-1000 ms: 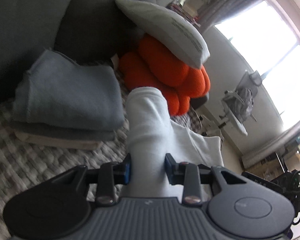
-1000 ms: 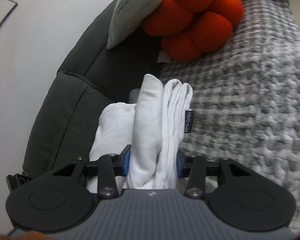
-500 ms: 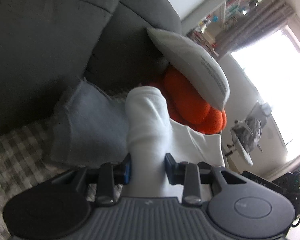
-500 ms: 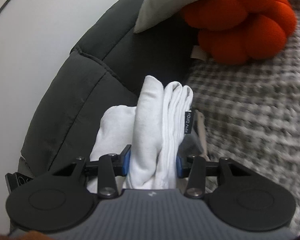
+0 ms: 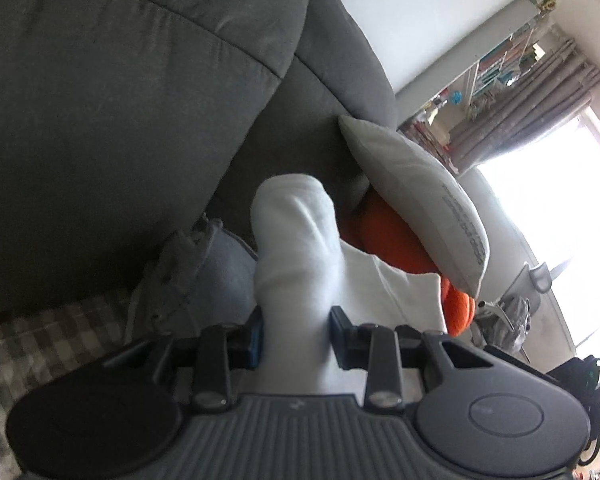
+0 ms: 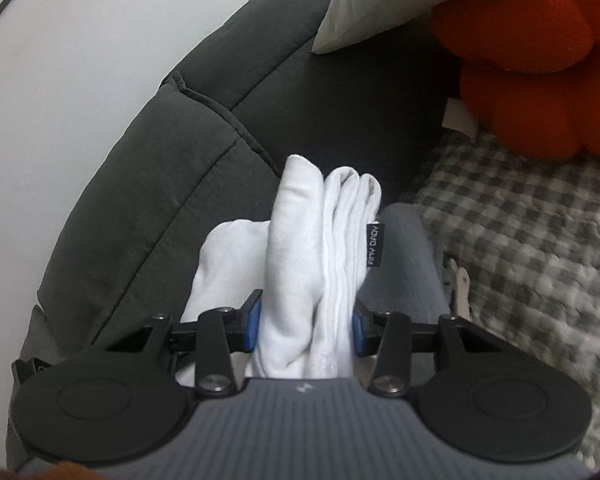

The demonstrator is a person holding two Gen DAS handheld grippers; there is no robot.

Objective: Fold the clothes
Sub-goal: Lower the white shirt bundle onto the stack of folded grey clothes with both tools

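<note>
A folded white garment (image 5: 296,248) is carried between both grippers above the sofa. My left gripper (image 5: 296,334) is shut on one thick folded end of it, and the cloth bulges out past the fingers. In the right wrist view my right gripper (image 6: 306,322) is shut on the other end of the white garment (image 6: 320,256), where several layers and a small dark label (image 6: 375,244) show. A stack of folded grey clothes (image 5: 216,280) lies just beneath the garment on the checked blanket (image 5: 40,344), and the same grey stack (image 6: 406,256) shows in the right wrist view.
The dark grey sofa back (image 5: 140,100) rises close behind the stack. A pale cushion (image 5: 416,200) leans on an orange knot pillow (image 5: 388,236) further along the seat. The checked blanket (image 6: 532,248) covers the seat to the right. A bright window (image 5: 560,220) and shelves lie beyond.
Both grippers have carried the white garment sideways along the sofa toward the grey stack, which now lies right under it. The orange pillow and cushion have slid off to the side. Both grips are unchanged.
</note>
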